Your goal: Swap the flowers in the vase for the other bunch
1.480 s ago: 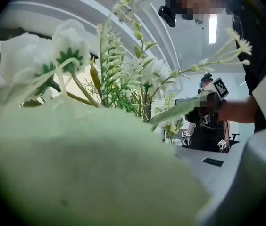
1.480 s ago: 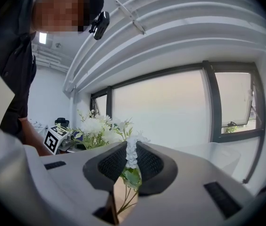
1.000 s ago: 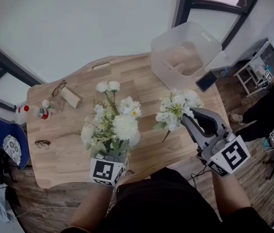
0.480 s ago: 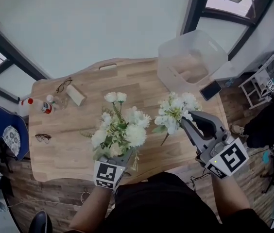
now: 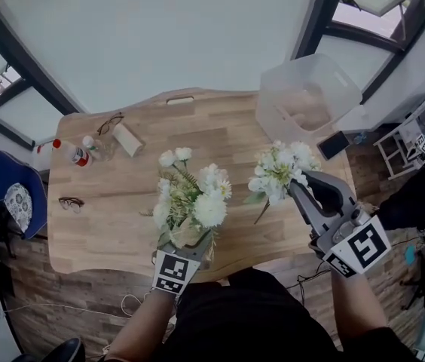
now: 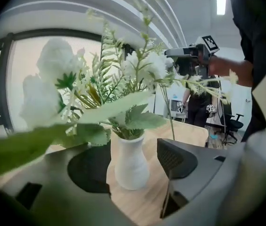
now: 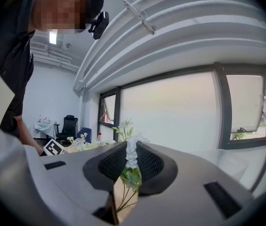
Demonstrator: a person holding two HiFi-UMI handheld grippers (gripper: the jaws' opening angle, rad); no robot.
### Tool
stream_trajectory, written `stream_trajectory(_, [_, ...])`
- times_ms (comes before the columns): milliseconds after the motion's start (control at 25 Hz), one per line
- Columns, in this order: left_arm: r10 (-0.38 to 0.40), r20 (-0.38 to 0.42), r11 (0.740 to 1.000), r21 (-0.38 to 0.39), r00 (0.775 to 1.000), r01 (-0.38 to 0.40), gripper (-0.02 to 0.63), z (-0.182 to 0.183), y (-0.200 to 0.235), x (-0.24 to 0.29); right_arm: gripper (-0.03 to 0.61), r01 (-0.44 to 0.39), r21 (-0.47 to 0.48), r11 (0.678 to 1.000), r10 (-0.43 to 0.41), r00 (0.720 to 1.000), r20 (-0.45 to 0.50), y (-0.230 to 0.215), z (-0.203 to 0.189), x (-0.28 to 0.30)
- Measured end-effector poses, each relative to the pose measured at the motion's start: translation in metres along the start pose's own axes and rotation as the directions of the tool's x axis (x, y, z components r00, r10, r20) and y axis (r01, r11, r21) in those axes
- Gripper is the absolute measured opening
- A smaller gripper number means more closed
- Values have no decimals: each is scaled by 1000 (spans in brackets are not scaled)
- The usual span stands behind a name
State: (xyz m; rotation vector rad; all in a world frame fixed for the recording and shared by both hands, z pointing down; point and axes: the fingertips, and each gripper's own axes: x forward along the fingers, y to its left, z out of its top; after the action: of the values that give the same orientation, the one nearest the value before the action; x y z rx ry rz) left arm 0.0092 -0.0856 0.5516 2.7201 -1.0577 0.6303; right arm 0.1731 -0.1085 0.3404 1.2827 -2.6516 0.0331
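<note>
Head view: the left tongs (image 5: 184, 241) reach under a full white bunch (image 5: 194, 198) standing in the vase (image 5: 186, 231), near the front edge of the tabletop (image 5: 107, 225). The right tongs (image 5: 297, 187) hold the other bunch (image 5: 279, 170) up, well apart to the right. The marker cubes carry square codes only. A red-capped bottle (image 5: 74, 152) has a label too small to read.

Left gripper view: these tongs have just been opening and stand wide, with the white vase upright on the wood between the pads and neither pad on it. The vase looks top-heavy under that bunch, so the tongs should draw straight back along their own line — no sideways swing that could clip the vase or catch a leaf.

Right gripper view: the tongs are narrow, pinched on the stems and one white spray of the other bunch. That grip wants to be kept firm and the bunch held clear. No print shows here.
</note>
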Motion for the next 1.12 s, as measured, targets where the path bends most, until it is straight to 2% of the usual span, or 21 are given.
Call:
stream_trajectory(320, [-22, -11, 999, -25, 1000, 22, 285, -17, 3, -33, 75, 67, 6, 998, -67, 998, 13, 25, 13, -17])
stream_trajectory(520, [-19, -3, 997, -73, 1000, 19, 285, -31, 12, -61, 74, 98, 7, 995, -98, 995, 28, 38, 20, -19])
stream_trajectory(680, [24, 37, 993, -119, 999, -19, 285, -35, 33, -90, 75, 117, 8, 993, -117, 992, 43, 41, 26, -17])
stream_trajectory(800, [86, 74, 991, -111, 994, -77, 285, -29, 60, -107, 75, 129, 7, 992, -130, 990, 59, 42, 31, -15])
stream_trajectory(960, [192, 168, 971, -174, 967, -163, 284, -3, 102, -133, 75, 133, 9, 991, -133, 988, 72, 43, 33, -10])
stream_trajectory(1040, [229, 262, 962, -211, 938, -176, 256, 23, 119, -147, 75, 129, 6, 992, -129, 988, 81, 42, 35, -7])
stream_trajectory(1120, [258, 342, 957, -216, 904, -192, 235, 48, 132, -158, 75, 126, 2, 992, -126, 988, 87, 40, 37, -5])
